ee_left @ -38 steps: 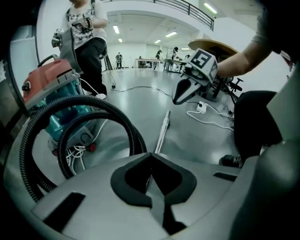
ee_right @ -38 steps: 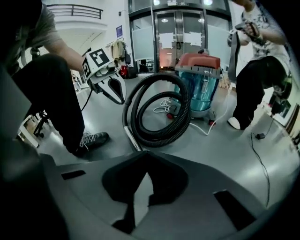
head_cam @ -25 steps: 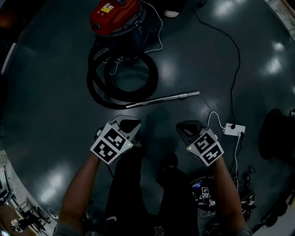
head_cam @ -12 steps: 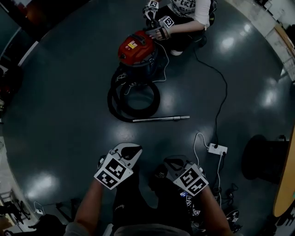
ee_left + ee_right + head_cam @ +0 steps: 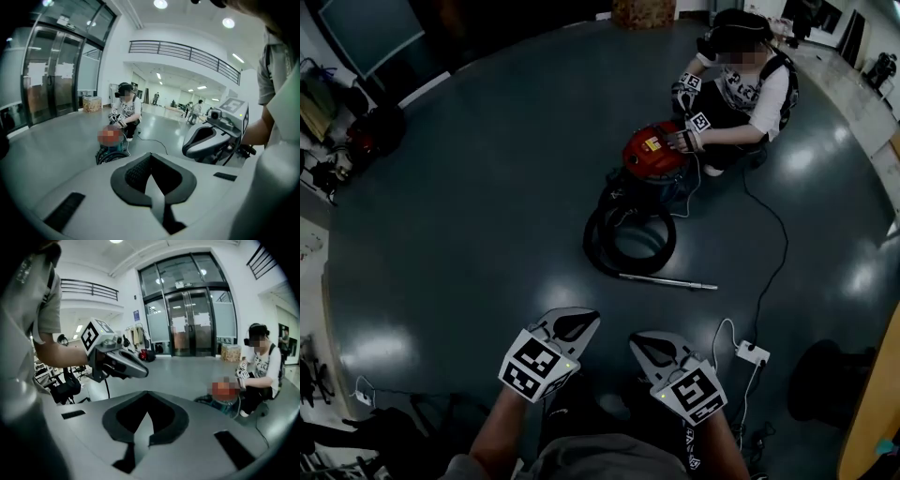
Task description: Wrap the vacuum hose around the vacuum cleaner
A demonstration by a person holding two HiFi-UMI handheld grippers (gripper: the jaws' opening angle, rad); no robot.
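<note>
Over the last second the head view has pulled back and up. The vacuum cleaner [image 5: 653, 153], which sat close in the upper left of that view, is now well away from me in the upper right. Both grippers have risen with it and stand well apart from all of the equipment. The left gripper [image 5: 573, 325] has its fingers together with nothing between them, as the left gripper view confirms [image 5: 151, 178]. The right gripper [image 5: 649, 347] is likewise closed and empty in its own view [image 5: 149, 423]. A second person [image 5: 741, 89], not in view a second ago, crouches just beside the vacuum cleaner with one hand [image 5: 682, 141] on its red top. The vacuum hose [image 5: 630, 246] lies in black loops on the floor [image 5: 469, 206], touching the near side of the machine's base. The metal wand [image 5: 667, 280] lies flat at the near edge of the loops. A power strip [image 5: 752, 353] and its cable [image 5: 776, 258] lie to the right. I judge the hose to be coiled beside the body, not wound round it, though the dim view leaves this uncertain. With both grippers withdrawn and empty, no wrapping is in hand, so the task appears to be at its start or being reset.
</note>
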